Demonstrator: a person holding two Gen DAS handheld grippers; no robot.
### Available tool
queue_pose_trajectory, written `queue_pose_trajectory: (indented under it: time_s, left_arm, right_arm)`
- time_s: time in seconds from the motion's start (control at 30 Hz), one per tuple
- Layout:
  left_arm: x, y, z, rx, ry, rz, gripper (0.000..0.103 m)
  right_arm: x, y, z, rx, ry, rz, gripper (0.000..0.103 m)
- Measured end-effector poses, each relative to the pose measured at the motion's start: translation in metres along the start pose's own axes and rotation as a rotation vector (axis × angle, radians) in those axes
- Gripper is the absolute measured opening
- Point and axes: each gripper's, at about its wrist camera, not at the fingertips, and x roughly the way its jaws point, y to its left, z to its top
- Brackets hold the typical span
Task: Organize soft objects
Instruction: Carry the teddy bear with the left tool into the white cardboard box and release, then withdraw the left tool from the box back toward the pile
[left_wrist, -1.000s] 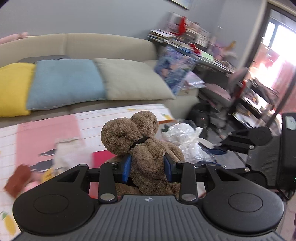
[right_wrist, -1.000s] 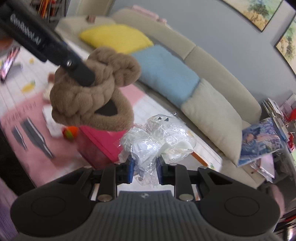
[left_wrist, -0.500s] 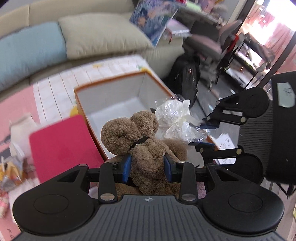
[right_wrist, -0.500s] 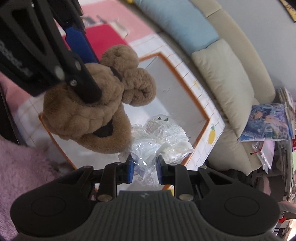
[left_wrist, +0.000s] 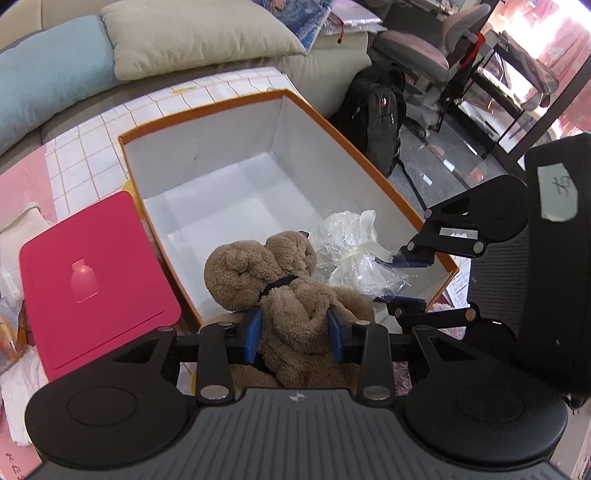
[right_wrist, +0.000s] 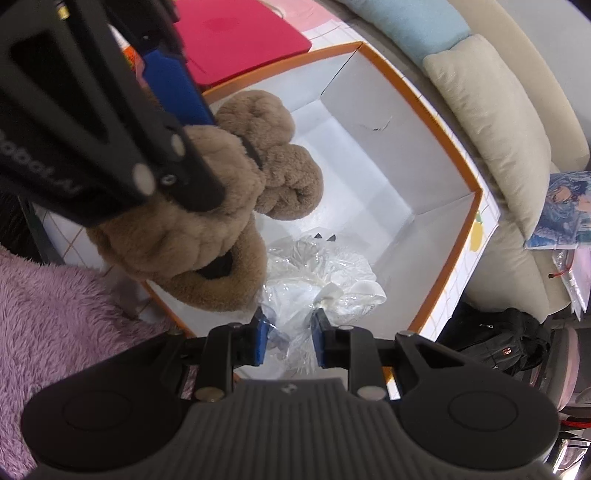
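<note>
Left gripper (left_wrist: 295, 334) is clamped on the plush (left_wrist: 284, 291), right gripper (right_wrist: 288, 341) pinched on the bag (right_wrist: 325, 284). Both hang over the box's (left_wrist: 369, 155) near edge, angled down, likely for dropping inside. Box interior is bare, so either corner works.

The left gripper's (left_wrist: 295, 332) own body is hiding the lower part of the brown plush toy (left_wrist: 273, 273) it is clamping. The plush is covering part of the clear plastic bundle (right_wrist: 317, 280), whose contents are staying unclear through crinkled film. The orange-rimmed box's (left_wrist: 332, 125) near corner is sitting behind both. The left gripper, blurred, is filling the right wrist view's top left corner, masking the red lid (right_wrist: 236, 40).
</note>
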Motion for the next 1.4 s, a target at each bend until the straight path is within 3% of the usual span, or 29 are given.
queue_pose_trajectory:
  time_s: [0.27, 0.43, 0.57, 0.63, 0.87, 1.07, 1.13, 1.2, 1.4]
  left_arm:
    - [0.022, 0.001, 0.002, -0.007, 0.046, 0.018, 0.042]
    - [0.023, 0.002, 0.006, -0.013, 0.047, 0.033, 0.046]
    - [0.016, 0.004, 0.006, -0.004, 0.036, 0.023, 0.071]
    - [0.008, 0.003, 0.006, 0.022, 0.017, 0.041, 0.073]
    - [-0.042, 0.003, 0.005, 0.088, -0.113, 0.022, 0.079]
    - [-0.088, 0.007, -0.001, 0.137, -0.279, 0.006, 0.083]
    - [-0.101, 0.009, -0.008, 0.162, -0.326, 0.011, 0.083]
    - [-0.111, 0.013, -0.015, 0.176, -0.355, 0.034, 0.083]
    - [-0.135, 0.055, -0.047, 0.088, -0.441, 0.038, 0.083]
  right_arm:
    - [0.011, -0.008, 0.001, 0.006, -0.006, 0.01, 0.024]
    - [0.003, 0.001, -0.003, 0.015, -0.01, -0.003, 0.031]
    - [-0.002, 0.001, -0.004, 0.024, -0.013, 0.002, 0.047]
    - [-0.006, -0.003, -0.004, 0.048, -0.019, 0.002, 0.052]
    - [-0.041, -0.015, -0.004, 0.136, -0.084, -0.027, 0.064]
    - [-0.082, -0.015, 0.007, 0.27, -0.206, -0.083, 0.066]
    - [-0.092, -0.009, 0.012, 0.347, -0.254, -0.085, 0.075]
    - [-0.1, 0.001, 0.017, 0.409, -0.302, -0.1, 0.078]
    - [-0.109, 0.04, 0.037, 0.561, -0.418, -0.065, 0.078]
